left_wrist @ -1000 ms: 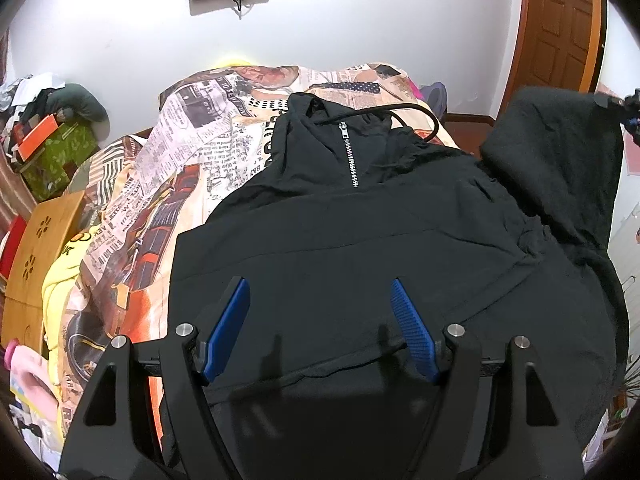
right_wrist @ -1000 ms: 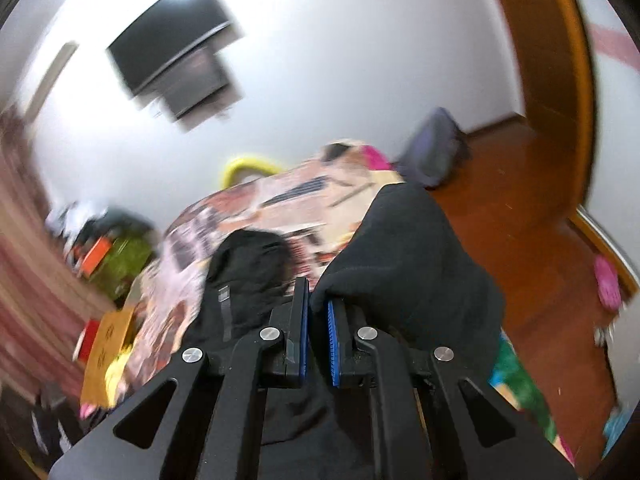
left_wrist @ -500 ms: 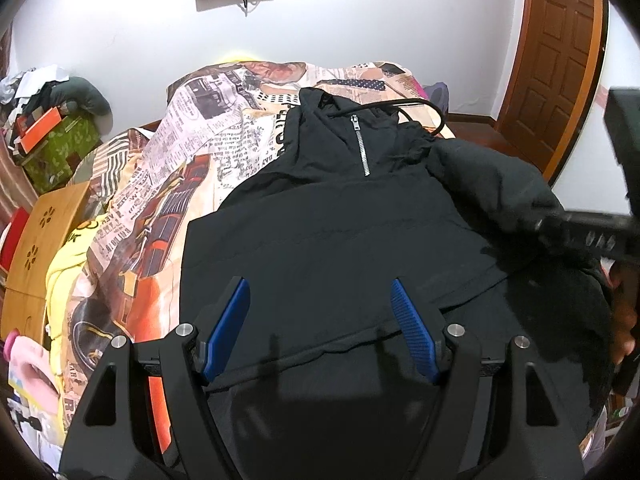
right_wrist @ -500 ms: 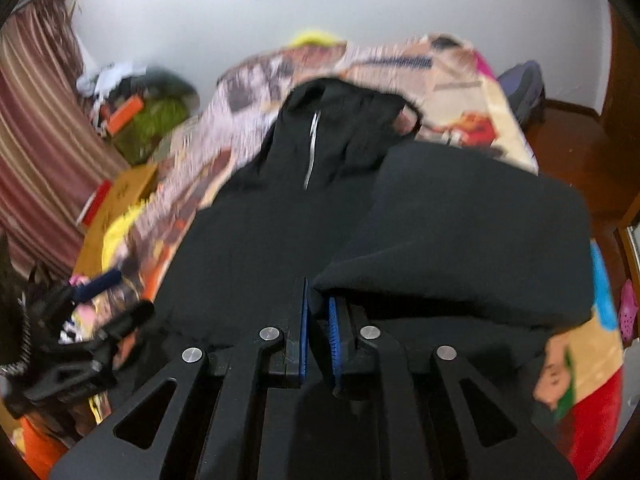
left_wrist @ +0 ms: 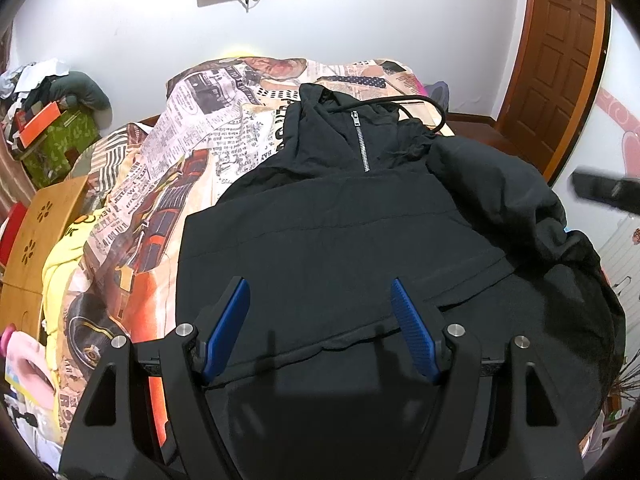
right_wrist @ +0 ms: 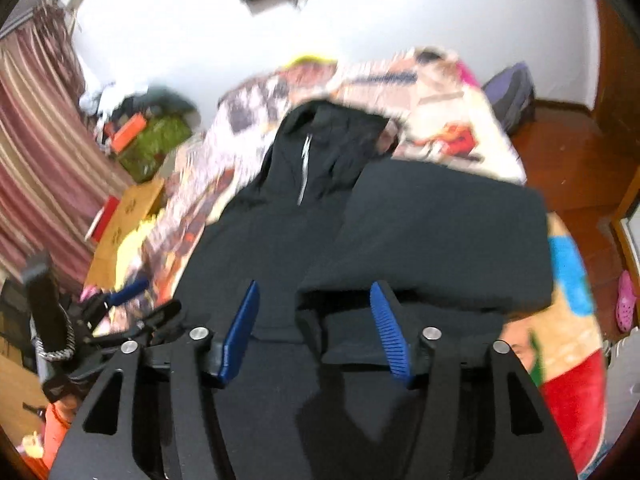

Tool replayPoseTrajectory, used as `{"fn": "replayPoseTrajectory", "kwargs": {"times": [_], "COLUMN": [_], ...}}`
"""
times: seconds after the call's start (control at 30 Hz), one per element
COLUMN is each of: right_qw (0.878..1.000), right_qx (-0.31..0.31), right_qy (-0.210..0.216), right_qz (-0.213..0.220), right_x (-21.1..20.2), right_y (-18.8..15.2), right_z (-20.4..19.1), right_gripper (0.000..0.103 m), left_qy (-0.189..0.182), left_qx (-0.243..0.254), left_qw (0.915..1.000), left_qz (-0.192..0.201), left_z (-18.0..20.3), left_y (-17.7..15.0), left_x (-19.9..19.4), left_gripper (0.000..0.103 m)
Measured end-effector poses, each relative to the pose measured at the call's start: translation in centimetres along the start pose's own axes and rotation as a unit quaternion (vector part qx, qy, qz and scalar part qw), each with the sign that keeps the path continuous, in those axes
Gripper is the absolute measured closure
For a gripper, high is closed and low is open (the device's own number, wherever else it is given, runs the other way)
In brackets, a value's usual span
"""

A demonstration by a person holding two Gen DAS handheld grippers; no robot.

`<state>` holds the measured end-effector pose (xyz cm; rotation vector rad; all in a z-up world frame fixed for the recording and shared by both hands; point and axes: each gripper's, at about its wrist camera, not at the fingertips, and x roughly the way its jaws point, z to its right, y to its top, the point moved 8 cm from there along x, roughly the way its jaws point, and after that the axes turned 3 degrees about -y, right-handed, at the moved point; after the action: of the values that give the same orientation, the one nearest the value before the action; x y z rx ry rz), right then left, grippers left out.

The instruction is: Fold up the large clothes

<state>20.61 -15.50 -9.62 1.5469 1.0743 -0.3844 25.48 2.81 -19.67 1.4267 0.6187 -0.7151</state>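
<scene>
Black, matte and slightly crinkled, the hooded jacket (left_wrist: 340, 248) lies flat on the bed, its long axis running away from both cameras: hood and collar at the far end, hem nearest. A short metal zipper (left_wrist: 360, 140) runs straight down from the collar, and a black cord (left_wrist: 416, 101) loops off the hood onto the newspaper-print bedspread (left_wrist: 208, 128), a busy patchwork of headlines and orange pictures. In the right wrist view the sleeve (right_wrist: 440, 232) is folded across the body as a broad, square-edged slab. The right gripper (right_wrist: 314, 316) is opening its blue ribbed jaws, the sleeve's edge lying loose between them, unpinched. The left gripper (left_wrist: 320, 312) hangs over the hem, jaws wide apart, empty.
</scene>
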Motion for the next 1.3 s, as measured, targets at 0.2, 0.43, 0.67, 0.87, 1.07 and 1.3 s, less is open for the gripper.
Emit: {"fn": "replayPoseTrajectory", "kwargs": {"times": [0.2, 0.43, 0.67, 0.87, 1.07, 1.3], "right_qw": [0.992, 0.966, 0.943, 0.926, 0.932, 0.967], "right_qx": [0.090, 0.247, 0.332, 0.374, 0.362, 0.247], "right_qy": [-0.042, -0.048, -0.015, 0.032, -0.016, -0.022], "right_qz": [0.084, 0.060, -0.009, -0.040, -0.007, 0.058], "right_x": [-3.8, -1.7, 3.0, 5.9, 4.7, 0.9], "right_y": [2.8, 1.5, -2.1, -2.8, -1.4, 3.3], "right_z": [5.5, 13.3, 16.0, 16.0, 16.2, 11.2], "right_gripper": [0.027, 0.027, 0.027, 0.039, 0.085, 0.094], "left_qy": [-0.003, -0.005, -0.004, -0.006, -0.004, 0.006], "left_qx": [0.002, 0.006, 0.002, -0.003, -0.008, -0.023], "left_qw": [1.0000, 0.9999, 0.9998, 0.9998, 0.9999, 0.9997], "left_qz": [-0.001, -0.008, -0.019, -0.020, -0.014, 0.001], "left_z": [0.6, 1.0, 0.9, 0.7, -0.1, -2.0], "left_y": [0.2, 0.2, 0.0, 0.0, -0.1, 0.1], "left_x": [0.4, 1.0, 1.9, 2.0, 1.5, 0.4], "left_gripper": [0.031, 0.031, 0.031, 0.031, 0.031, 0.031]}}
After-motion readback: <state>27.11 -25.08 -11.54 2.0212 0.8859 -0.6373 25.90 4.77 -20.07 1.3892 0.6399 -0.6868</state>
